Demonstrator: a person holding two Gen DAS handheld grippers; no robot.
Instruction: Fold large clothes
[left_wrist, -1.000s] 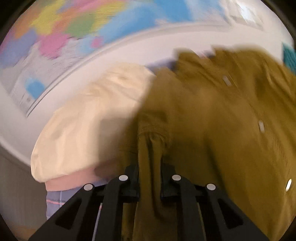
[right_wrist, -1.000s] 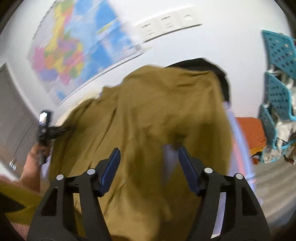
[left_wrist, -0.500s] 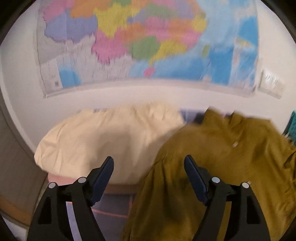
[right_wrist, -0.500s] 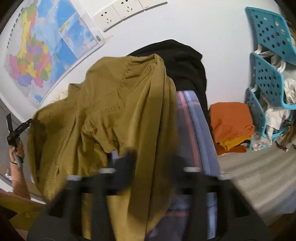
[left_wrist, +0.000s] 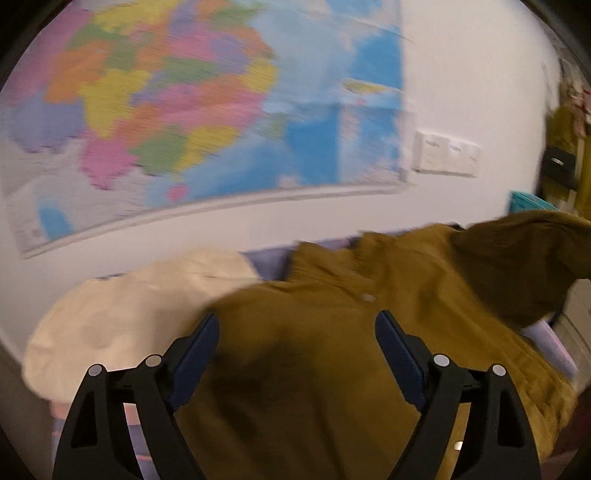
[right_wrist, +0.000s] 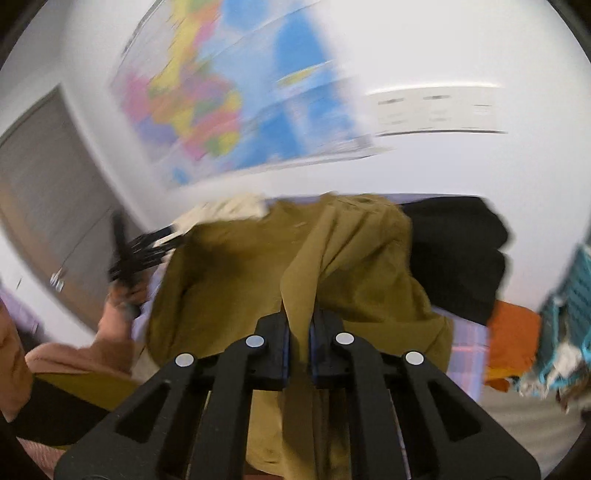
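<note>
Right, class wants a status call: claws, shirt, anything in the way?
Left claw open, jaws just widened, nothing held. Right claw shut on olive shirt, just closed. Cream garment beside the shirt.

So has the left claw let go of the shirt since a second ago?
Yes. The left claw has just opened, off the shirt, and risen against the map.

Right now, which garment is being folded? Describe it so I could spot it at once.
Below the wall map, clothes lie heaped on a striped sheet. It is the olive-brown shirt in the middle, a fold pinched in the right gripper. Its neighbours are cream, black and orange.
</note>
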